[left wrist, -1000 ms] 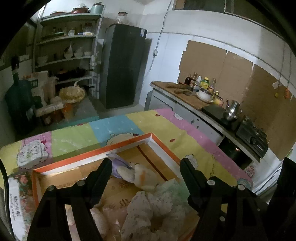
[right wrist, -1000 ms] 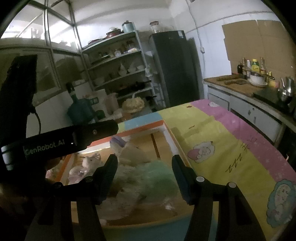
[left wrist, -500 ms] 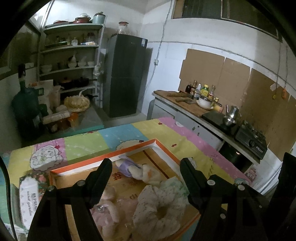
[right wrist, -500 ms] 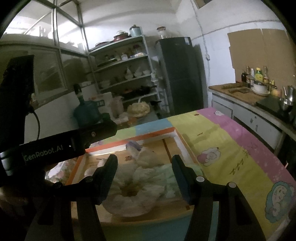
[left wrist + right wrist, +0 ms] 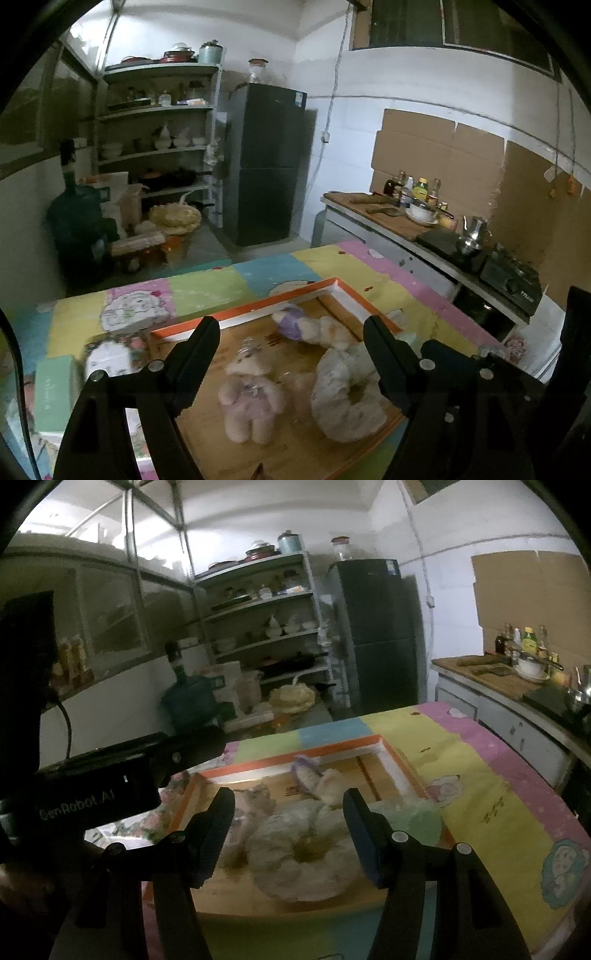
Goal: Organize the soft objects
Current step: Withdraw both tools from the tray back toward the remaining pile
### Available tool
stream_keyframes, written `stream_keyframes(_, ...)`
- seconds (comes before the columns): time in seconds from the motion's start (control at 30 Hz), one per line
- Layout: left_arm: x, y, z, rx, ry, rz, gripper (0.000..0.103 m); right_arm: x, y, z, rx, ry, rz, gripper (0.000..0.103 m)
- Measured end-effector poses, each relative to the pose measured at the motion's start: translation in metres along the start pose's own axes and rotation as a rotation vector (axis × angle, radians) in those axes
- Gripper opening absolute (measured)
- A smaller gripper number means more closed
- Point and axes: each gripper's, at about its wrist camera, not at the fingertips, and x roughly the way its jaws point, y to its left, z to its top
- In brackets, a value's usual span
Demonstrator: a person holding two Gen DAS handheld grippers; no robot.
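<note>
Soft toys and a scrunchie are piled in the orange-rimmed box. Left gripper, jaws just widened, and right gripper are held open, empty. Neighbours could be snagged if one piece is grabbed.

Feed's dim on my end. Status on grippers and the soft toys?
Left gripper open, jaws just widened, empty. Right gripper open, empty. Pink plush bear, ring-shaped plush and purple-capped plush lie in the orange-rimmed tray. Nothing blocking.
</note>
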Motion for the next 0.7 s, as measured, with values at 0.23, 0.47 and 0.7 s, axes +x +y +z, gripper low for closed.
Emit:
stream_keyframes(0.23,-0.020,0.021,-0.014,-0.021,-0.005,0.039,0.080,-0.003,0.026,-0.006,-0.029,0.008,0.025,0.063)
stream_keyframes(0.47,-0.045,0.045,-0.026,-0.046,-0.029,0.093,0.080,-0.005,0.056,-0.013,-0.064,0.017,0.055,0.063)
stream_keyframes(0.7,-0.067,0.067,-0.038,-0.068,-0.037,0.142,0.080,-0.003,0.085,-0.020,-0.097,0.030,0.092,0.063)
